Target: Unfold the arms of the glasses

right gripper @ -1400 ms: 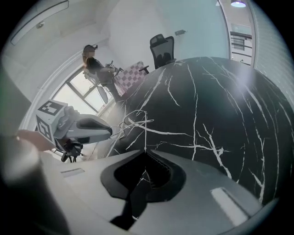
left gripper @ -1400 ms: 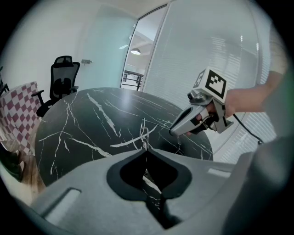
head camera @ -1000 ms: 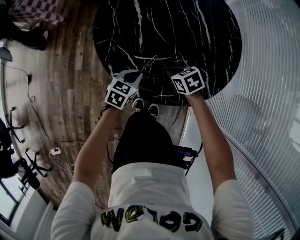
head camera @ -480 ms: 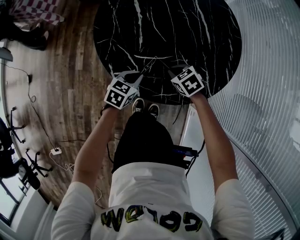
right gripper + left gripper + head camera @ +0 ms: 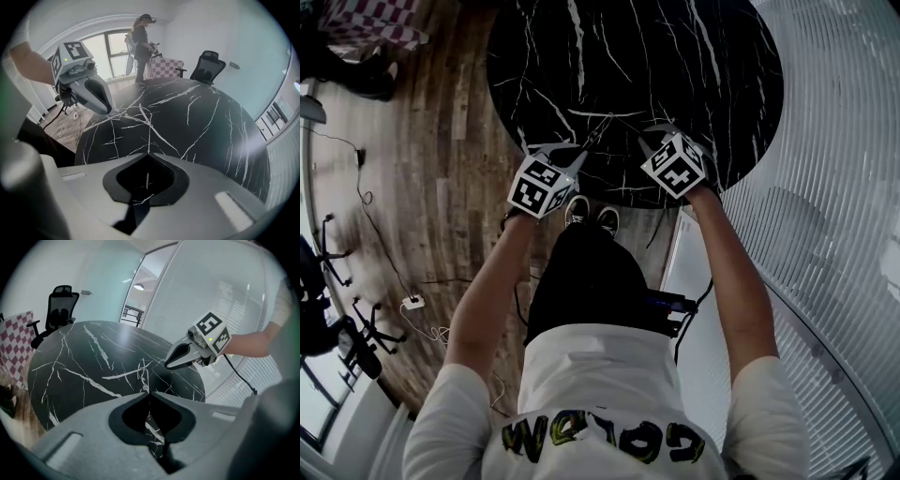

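Thin wire glasses hang just over the black marble table, stretched between my two grippers. In the left gripper view the fine frame runs up from my left gripper, whose jaws are shut on it. In the right gripper view a thin arm leads down into my right gripper, also shut. My left gripper comes in from the left and my right gripper from the right, tips close together. The wire is very fine and hard to make out against the white veins.
The round table's near edge lies just under the grippers, with the wearer's shoes below it. A black office chair and a standing person are beyond the table. A ribbed glass wall runs along the right; cables lie on the wood floor.
My right gripper has rolled about its own axis, its marker cube turning and shifting slightly right. The left gripper has hardly moved.
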The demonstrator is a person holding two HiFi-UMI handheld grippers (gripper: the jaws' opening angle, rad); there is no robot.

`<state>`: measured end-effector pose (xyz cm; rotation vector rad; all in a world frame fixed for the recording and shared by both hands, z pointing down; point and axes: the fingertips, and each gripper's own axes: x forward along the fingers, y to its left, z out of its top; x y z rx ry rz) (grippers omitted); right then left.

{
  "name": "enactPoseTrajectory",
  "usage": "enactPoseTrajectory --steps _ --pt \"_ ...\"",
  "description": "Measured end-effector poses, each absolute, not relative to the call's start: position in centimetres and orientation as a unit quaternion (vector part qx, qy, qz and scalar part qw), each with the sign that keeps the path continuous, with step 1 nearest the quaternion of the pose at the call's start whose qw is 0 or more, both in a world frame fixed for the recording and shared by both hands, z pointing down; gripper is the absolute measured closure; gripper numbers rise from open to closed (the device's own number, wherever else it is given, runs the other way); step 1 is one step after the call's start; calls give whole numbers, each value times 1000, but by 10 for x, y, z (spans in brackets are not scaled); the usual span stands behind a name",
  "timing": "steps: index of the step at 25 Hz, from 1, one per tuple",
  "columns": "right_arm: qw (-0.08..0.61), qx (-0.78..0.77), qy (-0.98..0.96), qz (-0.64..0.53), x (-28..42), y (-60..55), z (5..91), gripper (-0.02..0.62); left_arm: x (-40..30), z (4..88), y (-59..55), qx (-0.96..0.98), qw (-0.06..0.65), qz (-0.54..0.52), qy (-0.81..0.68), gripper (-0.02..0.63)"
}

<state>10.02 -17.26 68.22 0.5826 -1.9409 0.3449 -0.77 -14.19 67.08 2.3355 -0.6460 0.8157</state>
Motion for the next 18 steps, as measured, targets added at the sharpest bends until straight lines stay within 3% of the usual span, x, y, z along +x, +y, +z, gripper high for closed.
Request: enactPoseTrajectory --steps 5,18 --pt "523 250 -806 121 99 -174 683 577 -2 668 -144 874 301 284 -256 595" --pt "548 248 -799 -4 84 -171 670 407 1 668 -156 864 306 263 -302 595"
